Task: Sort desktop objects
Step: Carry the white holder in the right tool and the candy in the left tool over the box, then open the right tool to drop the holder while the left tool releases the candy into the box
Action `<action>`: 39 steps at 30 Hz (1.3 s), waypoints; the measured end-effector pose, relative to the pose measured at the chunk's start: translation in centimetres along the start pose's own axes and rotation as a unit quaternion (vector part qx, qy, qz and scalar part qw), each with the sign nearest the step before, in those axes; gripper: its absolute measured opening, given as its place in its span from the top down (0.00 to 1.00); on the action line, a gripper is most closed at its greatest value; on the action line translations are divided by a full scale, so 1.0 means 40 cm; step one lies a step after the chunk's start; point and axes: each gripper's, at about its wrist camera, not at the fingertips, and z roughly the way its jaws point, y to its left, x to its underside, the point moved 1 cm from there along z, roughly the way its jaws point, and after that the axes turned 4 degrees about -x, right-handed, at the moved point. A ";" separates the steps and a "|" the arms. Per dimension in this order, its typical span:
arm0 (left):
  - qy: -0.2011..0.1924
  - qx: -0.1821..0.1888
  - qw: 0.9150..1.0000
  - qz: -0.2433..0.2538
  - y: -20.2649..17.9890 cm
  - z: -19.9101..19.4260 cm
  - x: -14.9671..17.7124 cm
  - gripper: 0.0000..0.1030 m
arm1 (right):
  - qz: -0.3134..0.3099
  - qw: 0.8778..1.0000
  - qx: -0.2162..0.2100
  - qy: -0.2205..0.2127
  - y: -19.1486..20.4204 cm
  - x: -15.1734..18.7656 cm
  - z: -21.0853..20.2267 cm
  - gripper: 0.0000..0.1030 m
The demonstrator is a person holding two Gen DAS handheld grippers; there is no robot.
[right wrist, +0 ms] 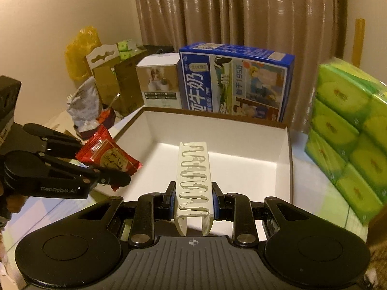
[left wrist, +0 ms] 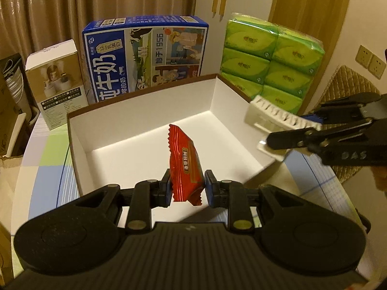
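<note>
My left gripper (left wrist: 187, 188) is shut on a red foil snack packet (left wrist: 185, 164), held upright over the near edge of an open white cardboard box (left wrist: 145, 111). In the right wrist view the same packet (right wrist: 108, 155) hangs at the box's left rim in the left gripper (right wrist: 106, 169). My right gripper (right wrist: 193, 199) is shut on a cream plastic clip with a wavy slot (right wrist: 194, 176), above the box's (right wrist: 286, 159) near side. From the left wrist view that clip (left wrist: 273, 123) sits over the box's right corner, with the right gripper (left wrist: 290, 133) shut on it.
Behind the box stand a blue milk carton (left wrist: 145, 55), a small white product box (left wrist: 55, 82) and a green tissue pack (left wrist: 271, 62). The table (left wrist: 48, 159) has a pastel checked cover. Bags and cardboard clutter (right wrist: 104, 82) lie to the far left.
</note>
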 end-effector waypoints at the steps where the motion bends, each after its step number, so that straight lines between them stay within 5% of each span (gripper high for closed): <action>1: 0.002 0.001 1.000 -0.003 0.004 0.010 -0.007 0.79 | -0.001 1.000 0.004 0.005 -0.007 -0.006 0.019 0.76; 18: 0.109 -0.001 0.993 -0.043 0.077 0.263 -0.026 0.79 | 0.026 0.994 0.023 0.104 -0.086 0.006 0.260 0.76; 31: 0.218 0.011 0.972 -0.081 0.098 0.405 0.009 0.79 | 0.036 0.983 0.017 0.179 -0.123 0.014 0.363 0.76; 39: 0.246 0.012 0.966 -0.085 0.100 0.418 0.014 0.75 | 0.054 0.978 -0.003 0.202 -0.139 0.021 0.376 0.73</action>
